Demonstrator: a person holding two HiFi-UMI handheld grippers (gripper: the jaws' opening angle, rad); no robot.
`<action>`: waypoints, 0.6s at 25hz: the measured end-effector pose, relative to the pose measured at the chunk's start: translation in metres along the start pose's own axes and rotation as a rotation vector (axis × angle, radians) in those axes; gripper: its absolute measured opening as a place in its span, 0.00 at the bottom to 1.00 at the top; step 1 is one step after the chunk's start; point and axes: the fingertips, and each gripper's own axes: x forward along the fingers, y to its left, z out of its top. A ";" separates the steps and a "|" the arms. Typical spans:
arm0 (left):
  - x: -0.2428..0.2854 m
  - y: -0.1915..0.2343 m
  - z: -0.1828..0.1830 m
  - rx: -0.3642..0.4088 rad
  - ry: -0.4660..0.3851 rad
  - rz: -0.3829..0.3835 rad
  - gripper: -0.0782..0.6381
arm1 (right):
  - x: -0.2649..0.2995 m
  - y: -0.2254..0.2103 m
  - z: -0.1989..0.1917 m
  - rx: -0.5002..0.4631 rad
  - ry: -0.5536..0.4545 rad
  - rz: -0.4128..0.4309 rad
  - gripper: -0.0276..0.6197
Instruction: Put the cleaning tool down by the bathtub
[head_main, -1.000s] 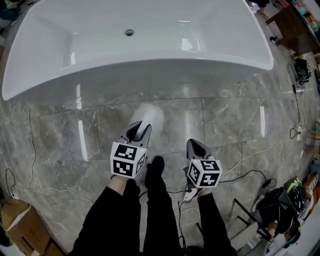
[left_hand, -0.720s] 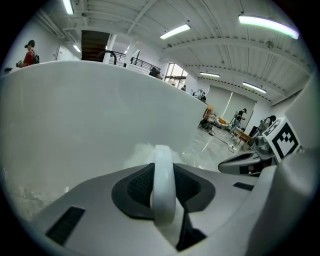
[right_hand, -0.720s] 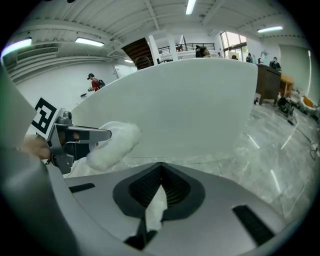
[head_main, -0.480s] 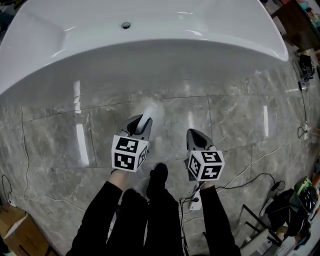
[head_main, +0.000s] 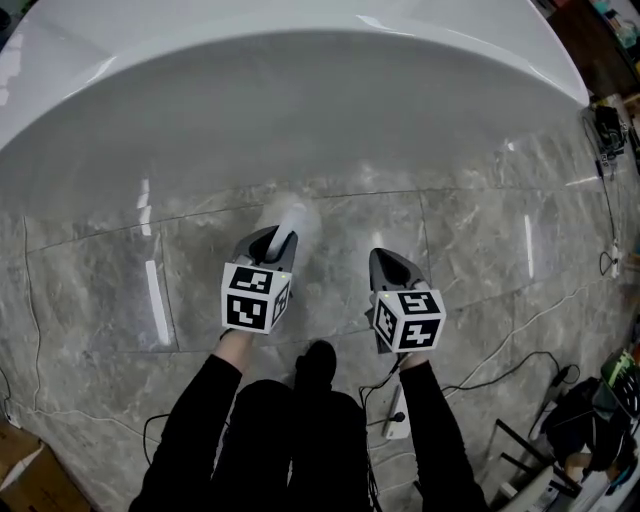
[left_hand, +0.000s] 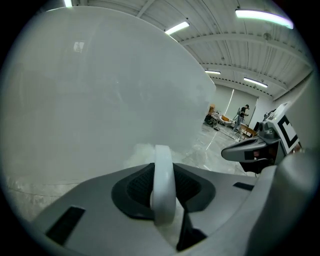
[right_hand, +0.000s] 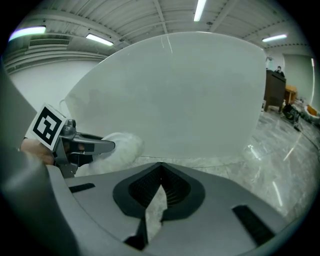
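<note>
The cleaning tool is a fluffy white head (head_main: 293, 217) on a white handle (left_hand: 163, 185). My left gripper (head_main: 275, 240) is shut on that handle and holds the head low over the grey marble floor, just in front of the white bathtub's outer wall (head_main: 300, 90). In the left gripper view the tub wall (left_hand: 100, 100) fills the frame. My right gripper (head_main: 386, 263) hangs beside it to the right, jaws shut with nothing between them. From the right gripper view I see the fluffy head (right_hand: 120, 147) sticking out past the left gripper (right_hand: 95, 146).
The person's dark trouser legs and a shoe (head_main: 318, 360) stand just behind the grippers. Cables (head_main: 520, 360) and a white power strip (head_main: 397, 420) lie on the floor at the lower right, with bags and gear (head_main: 590, 410) beyond. A cardboard box (head_main: 20, 480) sits at the lower left.
The view has closed in on the tub: its drain and inside have slid out of sight and its wall now fills the top. Both grippers keep their places; the left still holds the tool.
</note>
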 end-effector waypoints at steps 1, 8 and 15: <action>0.004 0.002 -0.003 0.003 0.000 0.000 0.25 | 0.005 -0.001 -0.003 -0.002 -0.002 0.001 0.04; 0.031 0.017 -0.019 0.027 -0.004 0.002 0.25 | 0.036 -0.005 -0.013 -0.009 -0.024 0.005 0.04; 0.058 0.030 -0.038 0.039 -0.001 -0.001 0.25 | 0.064 -0.013 -0.025 -0.021 -0.031 0.004 0.04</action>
